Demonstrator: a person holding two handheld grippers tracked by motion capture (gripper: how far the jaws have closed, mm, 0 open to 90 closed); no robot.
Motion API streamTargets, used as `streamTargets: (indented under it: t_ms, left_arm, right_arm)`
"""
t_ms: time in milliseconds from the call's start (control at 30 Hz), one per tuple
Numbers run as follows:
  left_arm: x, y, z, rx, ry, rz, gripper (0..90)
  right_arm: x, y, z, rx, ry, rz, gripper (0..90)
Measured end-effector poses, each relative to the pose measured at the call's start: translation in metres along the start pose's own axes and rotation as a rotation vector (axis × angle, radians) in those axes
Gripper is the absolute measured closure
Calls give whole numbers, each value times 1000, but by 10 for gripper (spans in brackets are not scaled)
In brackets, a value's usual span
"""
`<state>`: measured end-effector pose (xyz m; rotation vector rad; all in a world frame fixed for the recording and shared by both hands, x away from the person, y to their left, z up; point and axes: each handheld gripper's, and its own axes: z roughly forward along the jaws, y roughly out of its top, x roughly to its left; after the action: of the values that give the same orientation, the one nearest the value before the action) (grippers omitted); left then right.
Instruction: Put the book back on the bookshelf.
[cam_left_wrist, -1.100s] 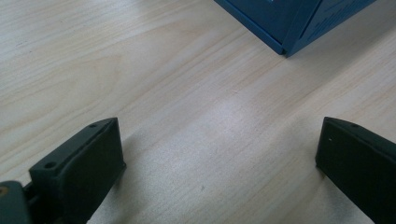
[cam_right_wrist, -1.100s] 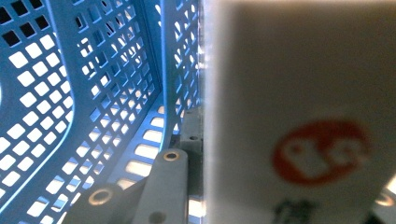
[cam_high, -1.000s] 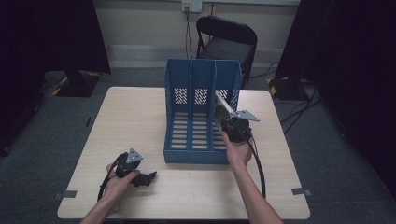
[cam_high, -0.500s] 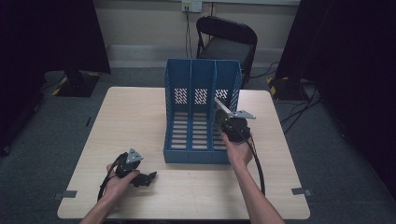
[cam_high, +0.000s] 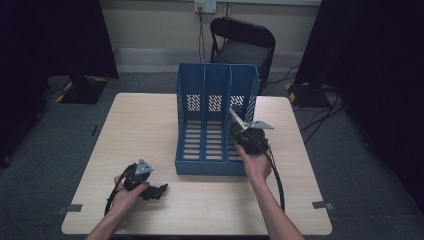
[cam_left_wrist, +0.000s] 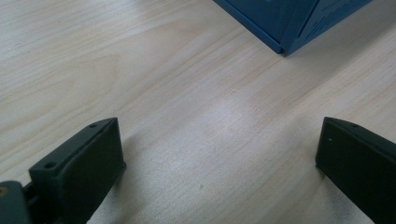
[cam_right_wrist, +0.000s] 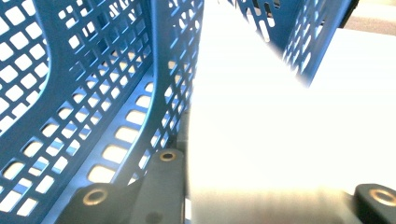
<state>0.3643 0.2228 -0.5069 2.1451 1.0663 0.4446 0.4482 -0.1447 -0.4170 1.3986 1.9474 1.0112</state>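
the right gripper pinches a white sheet in the rightmost slot of the blue file rack, at the table's centre. at seven o'clock from the rack, the left gripper rests on the table, jaws spread.

White sheet overexposed, featureless, cut off below.

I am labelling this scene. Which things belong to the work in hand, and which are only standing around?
Part of the work:
- blue file rack
- white sheet, held over the rack's right compartment
- right gripper

Standing around:
- left gripper, resting on the table
- black chair
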Motion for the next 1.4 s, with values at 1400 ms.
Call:
streamTargets:
  t_ms: [1400]
  left_arm:
    - [-1,0,0,-1,-2,4,2]
  right_arm:
    - [4,-35,-23,-118,36,-27,611]
